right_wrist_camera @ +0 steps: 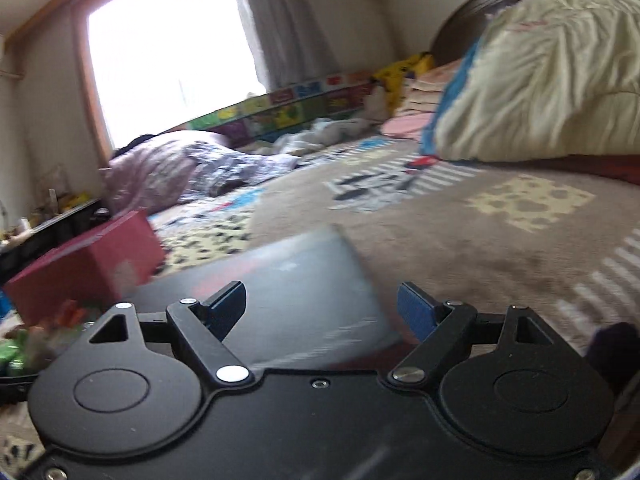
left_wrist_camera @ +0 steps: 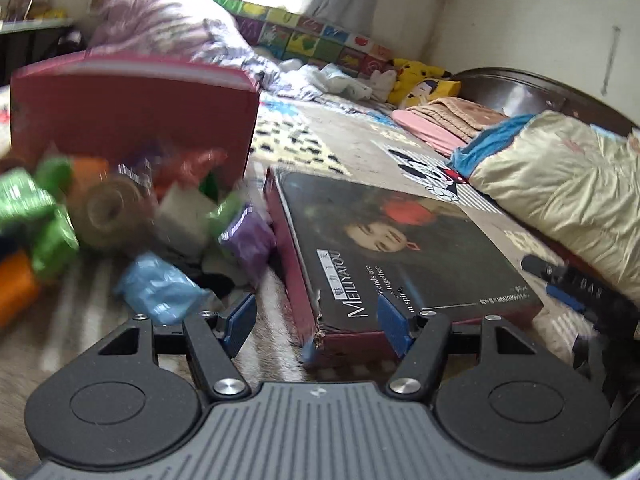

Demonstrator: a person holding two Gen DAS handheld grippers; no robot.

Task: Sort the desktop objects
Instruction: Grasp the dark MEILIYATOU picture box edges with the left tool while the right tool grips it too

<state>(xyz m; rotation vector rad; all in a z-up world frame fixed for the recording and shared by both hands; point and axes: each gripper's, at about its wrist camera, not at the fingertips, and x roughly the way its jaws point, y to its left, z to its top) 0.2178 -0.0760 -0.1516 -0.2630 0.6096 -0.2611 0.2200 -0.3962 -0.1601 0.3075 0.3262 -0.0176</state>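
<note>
A red box lies tipped on the bed at the left, and small items spill from it: a brown tape roll, green packets, a purple packet, a blue packet. A flat box lid with a dark printed face lies to the right. My left gripper is open and empty, its fingers either side of the lid's near corner. My right gripper is open and empty above the same lid; the red box shows at the left.
A cream quilt is bunched at the right, also in the right wrist view. A patterned blanket covers the bed. A yellow plush toy and folded pink towels lie near the dark headboard. A purple quilt lies by the window.
</note>
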